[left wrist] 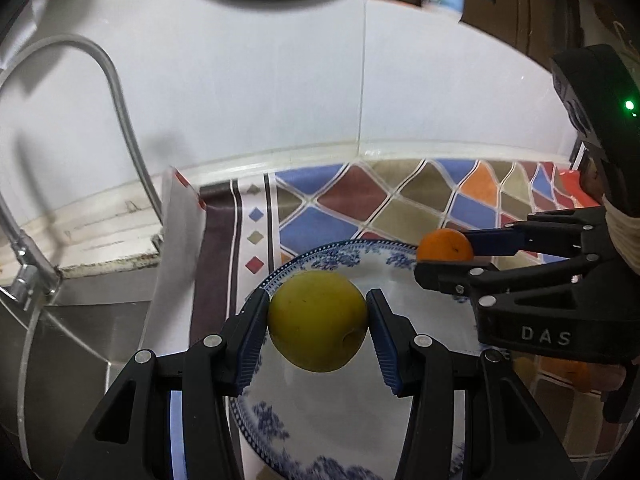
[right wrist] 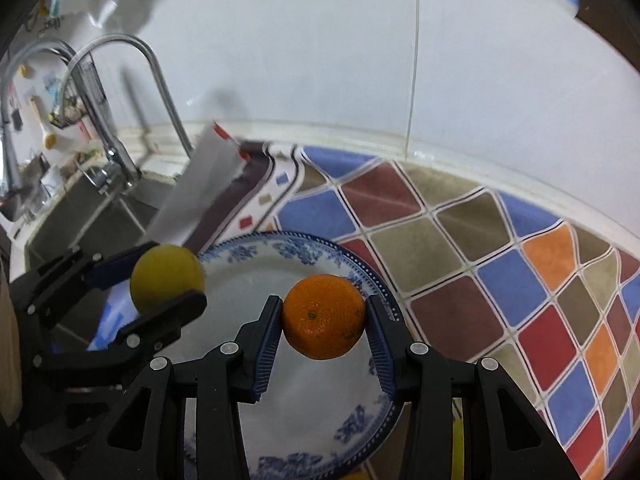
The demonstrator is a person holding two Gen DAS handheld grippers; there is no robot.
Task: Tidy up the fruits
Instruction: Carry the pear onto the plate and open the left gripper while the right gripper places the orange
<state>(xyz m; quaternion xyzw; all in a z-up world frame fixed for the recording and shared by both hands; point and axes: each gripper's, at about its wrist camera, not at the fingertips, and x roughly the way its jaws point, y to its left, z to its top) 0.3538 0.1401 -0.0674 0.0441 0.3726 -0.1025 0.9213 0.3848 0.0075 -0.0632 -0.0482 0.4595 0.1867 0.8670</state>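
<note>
Directly beneath both my tongs lies the blue-patterned plate (right wrist: 362,276). My left tongs (left wrist: 318,322) clamp a yellow fruit (left wrist: 318,320); my right tongs (right wrist: 324,318) clamp an orange (right wrist: 325,316), hovering nearer the plate's right rim.

A yellow-green fruit (left wrist: 317,321) and an orange fruit (right wrist: 325,317) are noted. The plate (right wrist: 224,276) is white with blue floral rim pattern. The desk covering (right wrist: 460,248) is patterned in blue, maroon, olive, orange diamonds. Gripper pads (left wrist: 250,344) are blue.
</note>
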